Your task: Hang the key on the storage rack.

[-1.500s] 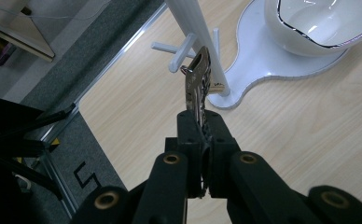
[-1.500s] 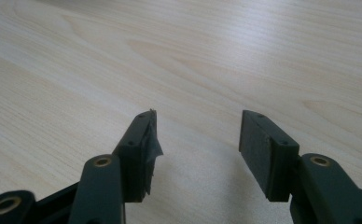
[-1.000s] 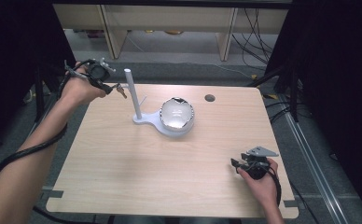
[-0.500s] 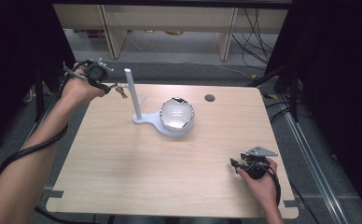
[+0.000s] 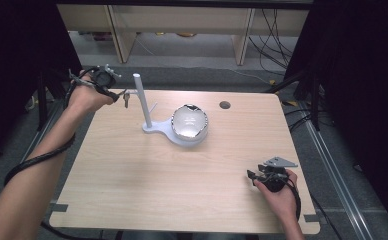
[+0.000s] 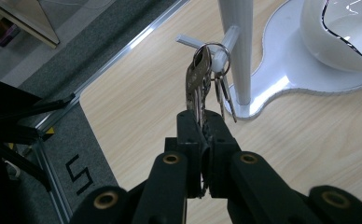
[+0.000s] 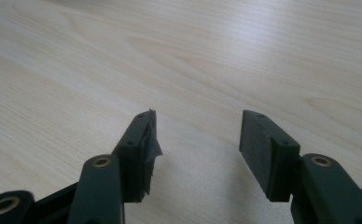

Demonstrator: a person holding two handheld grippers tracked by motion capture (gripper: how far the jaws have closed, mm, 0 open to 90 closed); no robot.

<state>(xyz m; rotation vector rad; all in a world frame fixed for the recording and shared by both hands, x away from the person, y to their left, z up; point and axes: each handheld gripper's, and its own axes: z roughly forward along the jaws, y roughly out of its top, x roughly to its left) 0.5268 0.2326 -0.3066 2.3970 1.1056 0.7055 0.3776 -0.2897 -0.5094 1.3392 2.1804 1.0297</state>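
At the counter's (image 5: 132, 165) far left corner, the left tongs (image 6: 202, 122) clamp a key bunch (image 6: 201, 81) whose ring seems just short of the white stand's (image 6: 237, 44) peg, hanging apparently unfinished, while the right tongs (image 7: 195, 140) rest apart, empty.

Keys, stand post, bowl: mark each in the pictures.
keys (image 6: 195, 88), left gripper view, flat of the big key.
post (image 5: 142, 100), high view, mid-shaft.
bowl (image 5: 204, 131), high view, outer white wall.
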